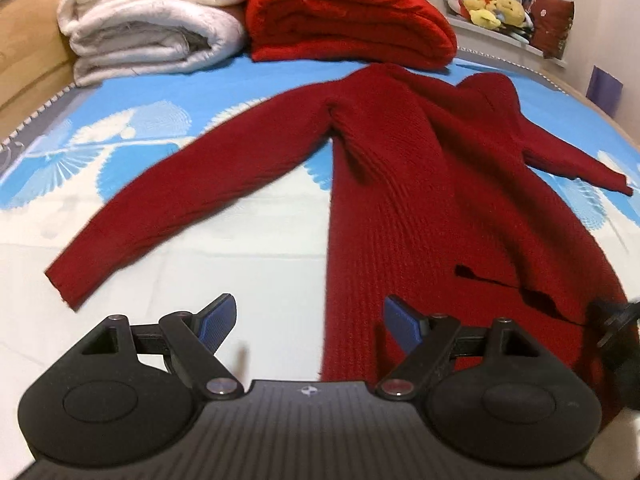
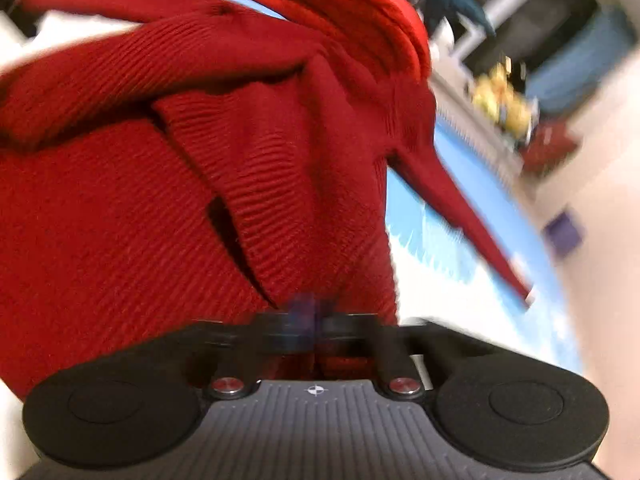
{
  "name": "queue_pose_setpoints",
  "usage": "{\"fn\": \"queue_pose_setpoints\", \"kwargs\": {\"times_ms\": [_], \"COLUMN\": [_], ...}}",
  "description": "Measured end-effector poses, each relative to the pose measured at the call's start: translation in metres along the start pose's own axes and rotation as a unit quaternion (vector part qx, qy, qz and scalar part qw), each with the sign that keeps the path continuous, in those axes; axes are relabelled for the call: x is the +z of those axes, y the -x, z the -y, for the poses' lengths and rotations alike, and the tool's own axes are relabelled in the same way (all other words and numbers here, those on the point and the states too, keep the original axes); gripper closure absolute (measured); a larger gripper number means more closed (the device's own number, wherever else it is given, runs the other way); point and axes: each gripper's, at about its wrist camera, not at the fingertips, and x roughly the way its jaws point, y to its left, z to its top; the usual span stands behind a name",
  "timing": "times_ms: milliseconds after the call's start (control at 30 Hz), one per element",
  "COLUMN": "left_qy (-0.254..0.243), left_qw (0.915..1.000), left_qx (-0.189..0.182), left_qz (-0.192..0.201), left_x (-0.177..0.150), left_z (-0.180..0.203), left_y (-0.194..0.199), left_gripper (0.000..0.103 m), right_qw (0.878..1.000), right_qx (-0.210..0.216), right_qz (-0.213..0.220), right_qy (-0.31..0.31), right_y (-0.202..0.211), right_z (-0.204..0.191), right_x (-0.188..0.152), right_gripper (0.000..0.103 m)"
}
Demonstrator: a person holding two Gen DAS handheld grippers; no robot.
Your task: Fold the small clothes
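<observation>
The sweater (image 1: 420,184) lies flat on the bed (image 1: 240,248), its long axis running near to far, one sleeve (image 1: 180,196) stretched out left. The left gripper (image 1: 310,326) hovers with jaws open over the near left hem edge. The right gripper (image 2: 316,320) has its jaws closed on the near right hem.

A bed (image 1: 248,240) with a blue and white sheet. On it, spread flat, a dark red knit sweater (image 1: 420,200), both sleeves out to the sides. At the far end, side by side, a folded white blanket (image 1: 152,20) and a folded bright red blanket (image 1: 348,20).
</observation>
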Motion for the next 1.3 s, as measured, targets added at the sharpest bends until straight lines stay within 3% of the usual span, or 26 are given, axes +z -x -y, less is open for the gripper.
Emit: {"fn": "queue_pose_setpoints", "kwargs": {"times_ms": [100, 200, 267, 333, 400, 467, 500, 567, 633, 700, 800, 867, 900, 967, 1033, 1167, 1233, 1300], "left_qy": [-0.017, -0.057, -0.084, -0.092, -0.082, -0.086, -0.102, -0.136, -0.162, -0.15, -0.145, -0.147, -0.141, -0.109, -0.093, -0.101, -0.129, -0.166], "left_qw": [0.9996, 0.9958, 0.9927, 0.9908, 0.9902, 0.9886, 0.9872, 0.9844, 0.9799, 0.9796, 0.9777, 0.9799, 0.9814, 0.9857, 0.9891, 0.9914, 0.9876, 0.9807], "left_qx": [-0.02, -0.071, -0.086, -0.1, -0.111, -0.118, -0.112, -0.088, -0.079, -0.083, -0.075, -0.029, -0.011, 0.015, 0.029, 0.067, 0.09, 0.099], "left_qz": [0.006, 0.008, 0.009, 0.001, -0.017, -0.039, -0.051, -0.07, -0.086, -0.104, -0.131, -0.132, -0.129, -0.127, -0.11, -0.049, -0.005, 0.026], "left_x": [-0.004, -0.012, -0.019, -0.023, -0.025, -0.026, -0.026, -0.028, -0.027, -0.023, -0.022, -0.02, -0.019, -0.013, -0.009, -0.005, -0.01, -0.018], "left_z": [0.01, 0.027, 0.041, 0.05, 0.057, 0.064, 0.068, 0.074, 0.072, 0.059, 0.038, 0.03, 0.026, 0.015, 0.011, 0.013, 0.022, 0.033], "left_y": [0.002, 0.004, 0.001, -0.005, -0.014, -0.023, -0.027, -0.031, -0.035, -0.037, -0.04, -0.043, -0.045, -0.052, -0.054, -0.051, -0.048, -0.047], "left_gripper": [0.017, 0.017, 0.017, 0.017, 0.017, 0.017, 0.017, 0.017, 0.015, 0.015, 0.015, 0.014, 0.007, 0.006, 0.006, 0.006, 0.006, 0.006], "right_qw": [0.992, 0.977, 0.974, 0.974, 0.978, 0.979, 0.978, 0.973, 0.972, 0.979, 0.994, 0.998, 0.997, 0.997, 0.998, 0.994, 0.992, 0.99], "right_qx": [-0.044, -0.029, 0.02, 0.041, 0.049, 0.052, 0.059, 0.084, 0.119, 0.124, 0.087, 0.031, 0.001, -0.033, -0.053, -0.091, -0.085, -0.078], "right_qz": [0.05, 0.059, 0.04, 0.024, 0.014, -0.004, -0.013, -0.027, -0.04, -0.05, -0.061, -0.017, -0.009, -0.003, 0.003, 0.065, 0.089, 0.103], "right_qy": [-0.111, -0.201, -0.223, -0.221, -0.203, -0.195, -0.201, -0.215, -0.2, -0.152, -0.011, 0.048, 0.073, 0.067, 0.046, 0.001, -0.036, -0.062], "right_y": [0.013, 0.017, 0.011, 0.006, 0.004, 0.003, 0.003, 0.001, 0.002, 0.003, -0.003, 0.001, -0.002, -0.009, -0.014, -0.007, -0.001, 0.006], "right_z": [0.054, 0.099, 0.112, 0.11, 0.104, 0.1, 0.101, 0.103, 0.094, 0.068, 0.022, 0.005, -0.001, -0.004, -0.001, 0.011, 0.021, 0.033], "right_x": [0.015, 0.011, 0.003, 0.001, -0.001, -0.003, -0.002, 0.001, -0.001, -0.006, -0.018, -0.023, -0.022, -0.017, -0.011, 0.006, 0.013, 0.014], "right_gripper": [0.103, 0.103, 0.103, 0.101, 0.101, 0.092, 0.088, 0.065, 0.054, 0.051, 0.043, 0.019, 0.014, 0.013, 0.018, 0.021, 0.022, 0.035]}}
